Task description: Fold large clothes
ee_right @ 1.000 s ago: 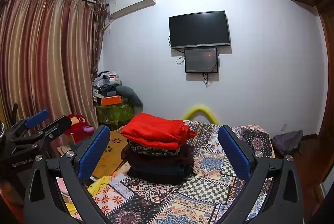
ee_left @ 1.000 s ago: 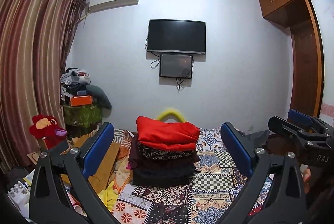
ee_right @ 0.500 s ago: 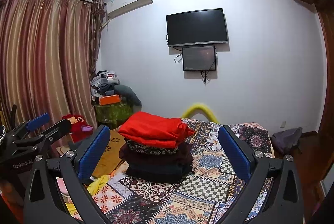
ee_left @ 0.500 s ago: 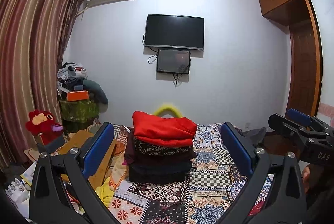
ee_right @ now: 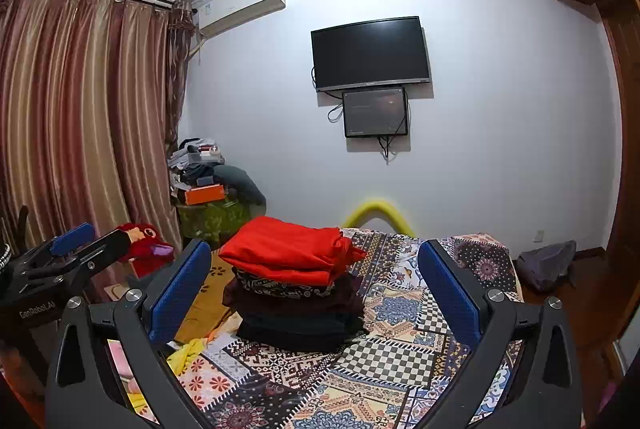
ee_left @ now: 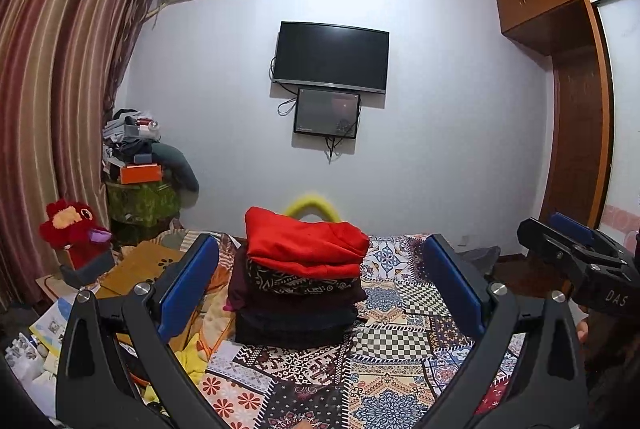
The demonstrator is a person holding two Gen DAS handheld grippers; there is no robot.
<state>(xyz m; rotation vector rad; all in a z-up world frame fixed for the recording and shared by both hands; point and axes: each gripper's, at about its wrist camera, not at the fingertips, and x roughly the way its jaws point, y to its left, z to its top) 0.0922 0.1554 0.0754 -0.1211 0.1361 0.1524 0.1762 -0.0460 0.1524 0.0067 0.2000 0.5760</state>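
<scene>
A stack of folded clothes (ee_left: 296, 293) (ee_right: 296, 289) rests on the patchwork bed cover (ee_left: 400, 369) (ee_right: 392, 361), with a red garment (ee_left: 304, 245) (ee_right: 288, 249) on top and dark ones beneath. My left gripper (ee_left: 320, 281) is open, held above the bed on the near side of the stack, nothing between its blue pads. My right gripper (ee_right: 316, 281) is open too and empty, likewise short of the stack. Each gripper shows at the edge of the other's view: the right one (ee_left: 576, 253), the left one (ee_right: 72, 249).
Left of the bed lie a red plush toy (ee_left: 72, 229), cardboard, papers and a yellow cloth (ee_left: 196, 357). A cluttered green cabinet (ee_left: 140, 201) stands by the striped curtain. A TV (ee_left: 332, 57) hangs on the far wall. A wooden wardrobe (ee_left: 576, 109) stands on the right.
Both views have tipped slightly upward and the stack sits a little lower in frame. Both grippers stay open and empty; the clothes have not moved.
</scene>
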